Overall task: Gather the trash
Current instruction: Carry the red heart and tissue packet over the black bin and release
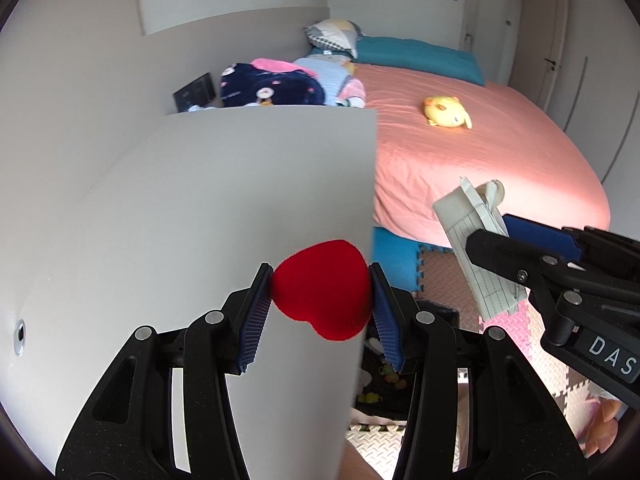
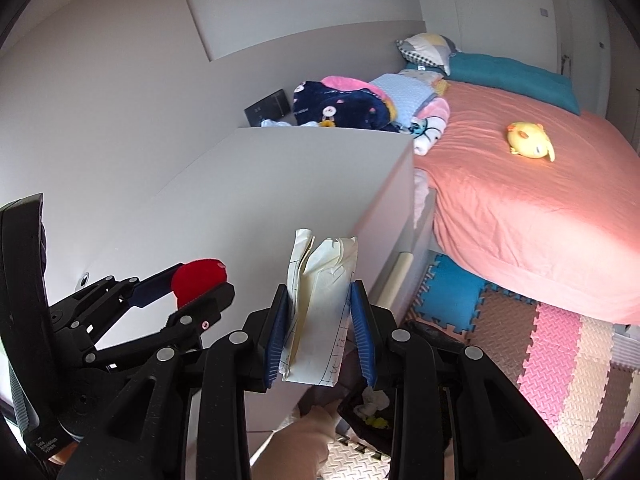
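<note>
Left wrist view, near to far.

1. Left tool (image 1: 322, 292): clenched on a red plush heart (image 1: 322, 290), pads pressing both its sides, held over the near edge of the white counter (image 1: 200, 208).
2. Right tool (image 2: 320, 320): grasping a folded wad of paper (image 2: 320, 300), lined sheets crumpled between the blue pads; it sits right of the left tool, apart from it.
3. Dark bin (image 2: 368, 404): low on the floor below the right tool, scraps already inside, judged the drop point.
4. Foam floor mat (image 2: 540, 352), then bed (image 2: 520, 208) with yellow plush toy (image 2: 530, 140), far right.

Handling note: keep both grips firm, bring each tool squarely above the bin's mouth before letting go, paper first as it hangs nearest.
</note>
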